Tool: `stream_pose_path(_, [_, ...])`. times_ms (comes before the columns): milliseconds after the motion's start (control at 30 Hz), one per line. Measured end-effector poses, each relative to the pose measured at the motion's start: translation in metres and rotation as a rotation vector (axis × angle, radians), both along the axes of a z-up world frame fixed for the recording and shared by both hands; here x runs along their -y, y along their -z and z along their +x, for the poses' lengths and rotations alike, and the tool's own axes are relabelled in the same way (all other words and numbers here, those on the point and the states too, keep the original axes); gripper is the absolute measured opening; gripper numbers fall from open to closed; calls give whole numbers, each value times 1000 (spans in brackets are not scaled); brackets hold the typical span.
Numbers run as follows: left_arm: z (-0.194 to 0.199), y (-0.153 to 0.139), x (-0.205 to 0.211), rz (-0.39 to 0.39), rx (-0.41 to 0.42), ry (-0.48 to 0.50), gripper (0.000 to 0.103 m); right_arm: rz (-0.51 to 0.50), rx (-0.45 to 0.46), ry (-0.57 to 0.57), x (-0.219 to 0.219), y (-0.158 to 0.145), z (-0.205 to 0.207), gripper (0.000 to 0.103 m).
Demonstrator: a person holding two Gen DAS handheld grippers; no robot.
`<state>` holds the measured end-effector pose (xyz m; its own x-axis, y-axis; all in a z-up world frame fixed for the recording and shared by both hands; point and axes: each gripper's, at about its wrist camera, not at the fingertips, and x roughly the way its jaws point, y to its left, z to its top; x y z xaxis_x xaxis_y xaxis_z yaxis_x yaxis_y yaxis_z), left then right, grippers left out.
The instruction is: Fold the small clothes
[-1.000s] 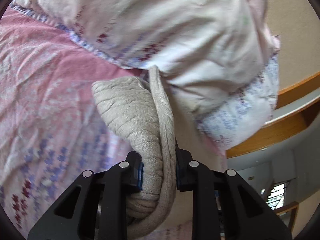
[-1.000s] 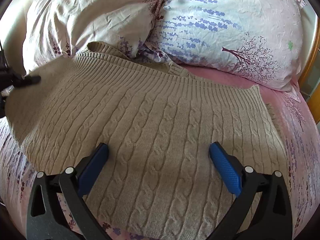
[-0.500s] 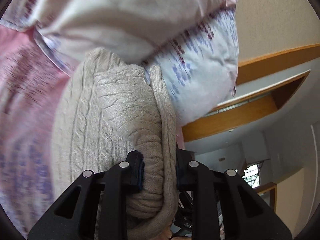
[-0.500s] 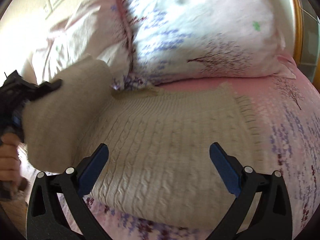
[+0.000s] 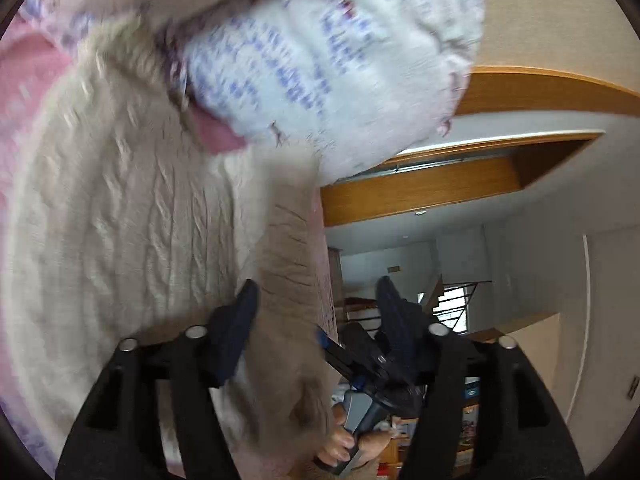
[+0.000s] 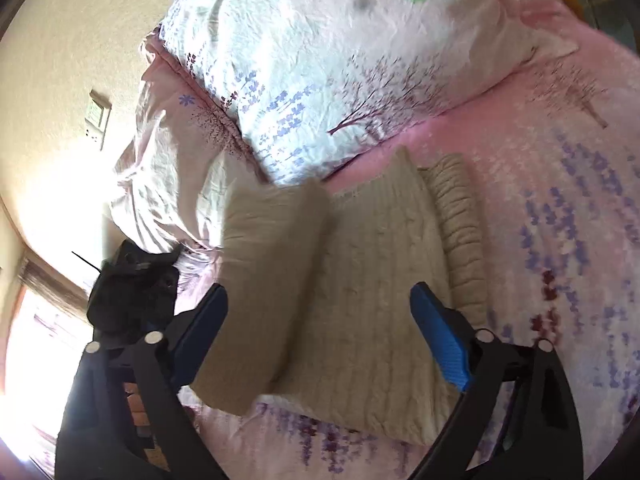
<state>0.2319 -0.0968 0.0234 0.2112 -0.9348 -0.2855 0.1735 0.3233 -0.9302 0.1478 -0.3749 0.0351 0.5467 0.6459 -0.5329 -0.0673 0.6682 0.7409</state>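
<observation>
While our left gripper [image 5: 316,304] opens around the beige sweater's [image 6: 372,300] fold, only the right view shows our empty right gripper [image 6: 320,320] narrowing above it.

Beige cable-knit sweater [image 6: 376,300] lies on the bed, one side folded over.

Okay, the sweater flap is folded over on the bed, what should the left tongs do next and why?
Probably draw the left tongs back clear of the sweater: their jaws are opening, the folded flap is still between them, and it already drapes over the sweater's body.
</observation>
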Motion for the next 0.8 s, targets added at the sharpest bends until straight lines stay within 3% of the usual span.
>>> stream_pose_path(133, [-7, -21, -36, 79, 74, -66, 72, 47, -86, -43, -11, 15, 17, 83])
stream_pose_path(267, [-11, -22, -69, 363, 119, -164, 74, 15, -142, -4, -11, 22, 27, 75])
stream_pose_path(333, [-13, -17, -76, 460, 127, -189, 74, 37, -150, 22, -7, 23, 30, 71])
stream_pose_path(433, [-12, -4, -81, 518, 121, -184, 74, -27, -162, 8, -16, 25, 36, 67])
stream_pose_path(500, [-12, 3, -80, 549, 127, -203, 74, -73, -169, 3, -21, 25, 36, 54])
stream_pose_path(567, [-12, 9, -76, 584, 130, -193, 74, -85, -172, -9, -27, 26, 38, 48])
stream_pose_path(667, [-10, 16, -67, 592, 123, -177, 74, -110, -177, -14, -32, 29, 39, 42])
stream_pose_path(800, [-7, 20, -54, 582, 117, -156, 76, -96, -145, -28, -37, 26, 38, 21])
